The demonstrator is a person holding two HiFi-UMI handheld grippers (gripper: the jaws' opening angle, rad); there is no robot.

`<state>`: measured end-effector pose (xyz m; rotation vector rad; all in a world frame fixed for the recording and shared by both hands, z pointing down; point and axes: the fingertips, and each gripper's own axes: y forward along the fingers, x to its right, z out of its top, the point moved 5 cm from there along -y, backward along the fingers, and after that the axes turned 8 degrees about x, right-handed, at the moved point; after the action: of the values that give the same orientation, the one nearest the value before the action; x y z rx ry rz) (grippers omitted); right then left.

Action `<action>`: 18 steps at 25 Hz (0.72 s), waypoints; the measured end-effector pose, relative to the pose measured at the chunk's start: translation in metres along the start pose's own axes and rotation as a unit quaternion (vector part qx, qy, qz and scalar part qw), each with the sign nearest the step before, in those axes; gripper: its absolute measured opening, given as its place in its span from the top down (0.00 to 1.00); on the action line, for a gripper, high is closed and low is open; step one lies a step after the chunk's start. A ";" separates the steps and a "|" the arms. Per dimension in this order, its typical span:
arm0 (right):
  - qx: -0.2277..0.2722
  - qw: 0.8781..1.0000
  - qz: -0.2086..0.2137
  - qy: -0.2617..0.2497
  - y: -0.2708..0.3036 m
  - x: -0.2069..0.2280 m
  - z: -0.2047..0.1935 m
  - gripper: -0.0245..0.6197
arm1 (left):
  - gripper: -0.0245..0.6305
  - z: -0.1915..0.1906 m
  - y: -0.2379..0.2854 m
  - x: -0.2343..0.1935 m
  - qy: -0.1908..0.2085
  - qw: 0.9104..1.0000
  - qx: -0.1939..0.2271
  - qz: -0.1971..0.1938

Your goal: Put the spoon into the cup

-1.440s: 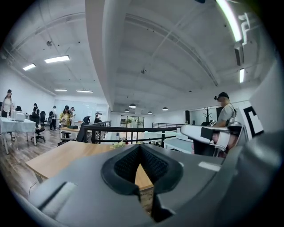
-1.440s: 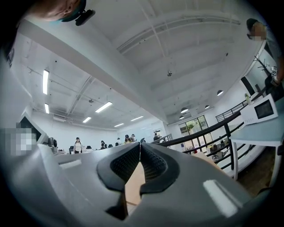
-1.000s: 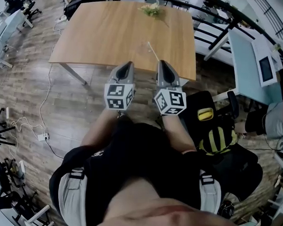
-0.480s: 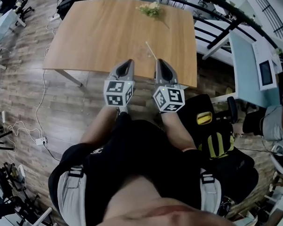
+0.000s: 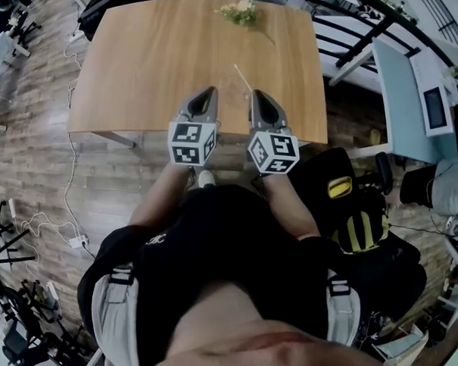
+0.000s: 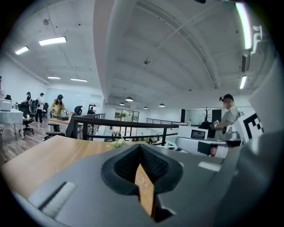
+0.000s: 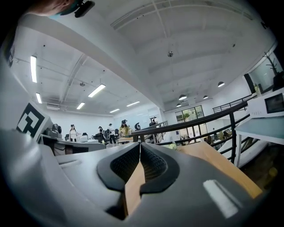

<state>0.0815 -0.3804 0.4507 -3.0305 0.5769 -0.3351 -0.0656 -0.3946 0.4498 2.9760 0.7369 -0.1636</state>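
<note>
A thin pale spoon (image 5: 243, 78) lies slantwise on the wooden table (image 5: 143, 61), just beyond and between my two grippers. Through the gap under the left jaws a faint clear cup (image 6: 143, 179) stands on the wood; in the head view I cannot make it out. My left gripper (image 5: 207, 94) and right gripper (image 5: 260, 99) hang side by side over the table's near edge, both pointing roughly level at the far side. The left gripper (image 6: 140, 147) has its pads meeting with nothing between them. The right gripper (image 7: 140, 145) is likewise shut and empty.
A small bunch of flowers (image 5: 240, 10) lies at the table's far edge, a black railing (image 6: 128, 128) behind it. A white desk with a screen (image 5: 433, 104) stands to the right. A black and yellow bag (image 5: 356, 222) sits on the floor at my right; cables (image 5: 60, 224) trail left.
Both grippers have moved forward together, from the table's near edge to over its top, closer to the spoon. Their jaws stayed shut.
</note>
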 end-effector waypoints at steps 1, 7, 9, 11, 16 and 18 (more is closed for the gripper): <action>-0.006 1.000 -0.002 -0.002 0.006 0.000 -0.004 0.95 | 0.95 -0.001 0.004 -0.006 -0.002 1.000 -0.001 -0.002; -0.039 0.999 -0.025 -0.010 0.032 0.004 -0.028 0.95 | 0.94 -0.013 0.026 -0.038 -0.029 0.999 -0.015 -0.029; -0.050 0.998 -0.036 -0.009 0.035 0.007 -0.036 0.95 | 0.95 -0.018 0.032 -0.041 -0.031 0.998 -0.022 -0.043; -0.062 0.997 -0.044 -0.005 0.036 0.012 -0.045 0.95 | 0.95 -0.022 0.039 -0.043 -0.031 0.998 -0.026 -0.053; -0.106 0.993 -0.044 -0.011 0.041 0.023 -0.066 0.95 | 0.94 -0.030 0.052 -0.044 -0.027 0.997 -0.039 -0.064; -0.130 0.991 -0.039 -0.009 0.045 0.027 -0.076 0.95 | 0.95 -0.032 0.058 -0.046 -0.029 0.997 -0.044 -0.063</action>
<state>0.0735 -0.4322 0.5270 -3.3094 0.5405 -0.2534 -0.0762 -0.4635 0.4896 2.8310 0.9004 -0.2179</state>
